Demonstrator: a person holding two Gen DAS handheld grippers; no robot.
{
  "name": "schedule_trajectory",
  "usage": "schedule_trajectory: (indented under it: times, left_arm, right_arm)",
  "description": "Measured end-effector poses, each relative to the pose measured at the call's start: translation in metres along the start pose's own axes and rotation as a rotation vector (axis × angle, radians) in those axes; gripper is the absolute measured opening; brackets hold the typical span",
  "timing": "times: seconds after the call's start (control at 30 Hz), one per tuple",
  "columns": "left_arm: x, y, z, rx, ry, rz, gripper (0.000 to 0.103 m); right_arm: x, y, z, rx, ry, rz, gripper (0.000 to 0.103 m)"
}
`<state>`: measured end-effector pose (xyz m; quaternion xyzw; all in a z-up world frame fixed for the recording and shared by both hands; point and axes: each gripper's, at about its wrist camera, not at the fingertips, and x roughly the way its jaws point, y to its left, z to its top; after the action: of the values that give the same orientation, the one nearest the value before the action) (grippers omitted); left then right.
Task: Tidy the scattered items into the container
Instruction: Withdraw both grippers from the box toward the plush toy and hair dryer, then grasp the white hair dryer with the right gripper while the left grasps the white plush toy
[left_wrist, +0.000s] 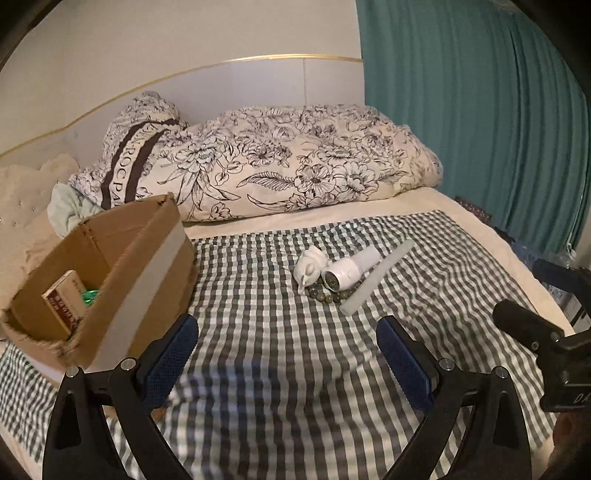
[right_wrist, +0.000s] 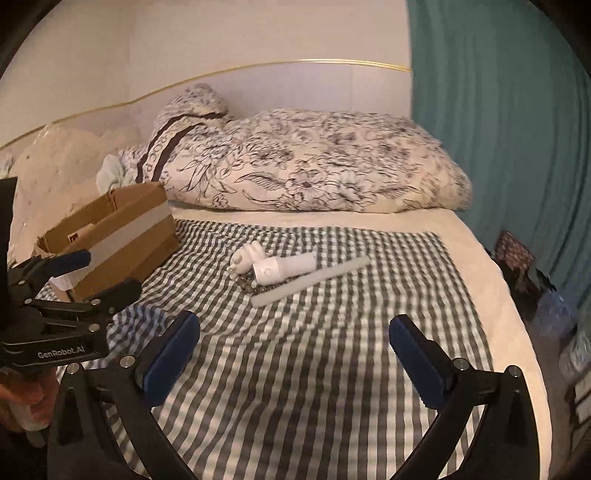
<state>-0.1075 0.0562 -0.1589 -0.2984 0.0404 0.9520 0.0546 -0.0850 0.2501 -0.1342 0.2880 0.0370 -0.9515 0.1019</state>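
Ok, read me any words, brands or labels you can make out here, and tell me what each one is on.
"GenRobot.AI": white print on the side of the left claw, seen from the right wrist view.
"ROCPA": part of a longer word on the dark stripe of the floral pillow; the rest is folded away.
"DA": partial print on the right claw.
Small box in the cardboard box: label too blurred to read.

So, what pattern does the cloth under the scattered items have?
A grey-and-white check, on the cloth; the left wrist view shows it best.
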Motion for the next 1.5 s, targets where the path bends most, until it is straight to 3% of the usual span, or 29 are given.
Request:
schedule_trajectory:
  times: [0.3,0.47,0.63,0.83,1.07,1.23,1.33,1.43,1.5]
  left_arm:
    - [0.08,0.005,0.006,-0.036,0.062,0.005,0.1]
    - [0.118,0.014,0.006,-0.056,0.106,-0.005,0.1]
    - [0.146,0.017,0.011,-0.067,0.128,-0.018,0.1]
    - [0.177,0.014,0.018,-0.033,0.15,-0.044,0.1]
    - [0.213,0.016,0.022,0.025,0.204,-0.054,0.1]
    - [0.229,0.024,0.025,0.003,0.221,-0.076,0.098]
    - [0.237,0.022,0.026,0.007,0.237,-0.094,0.088]
    - [0.241,0.015,0.026,0.028,0.241,-0.118,0.069]
    - [0.24,0.008,0.025,0.054,0.241,-0.123,0.033]
  right_arm:
    - [0.096,-0.022,0.005,0.017,0.104,0.025,0.103]
    - [0.14,-0.021,0.007,-0.005,0.122,0.147,0.103]
    - [0.187,-0.024,0.011,-0.009,0.17,0.161,0.103]
    - [0.219,-0.014,0.019,-0.026,0.209,0.242,0.103]
    - [0.243,-0.006,0.025,-0.111,0.235,0.238,0.103]
    - [0.266,0.001,0.026,-0.157,0.274,0.231,0.103]
    - [0.276,0.002,0.023,-0.154,0.296,0.224,0.103]
    - [0.276,0.006,0.021,-0.184,0.286,0.199,0.103]
    - [0.274,0.01,0.02,-0.206,0.273,0.179,0.099]
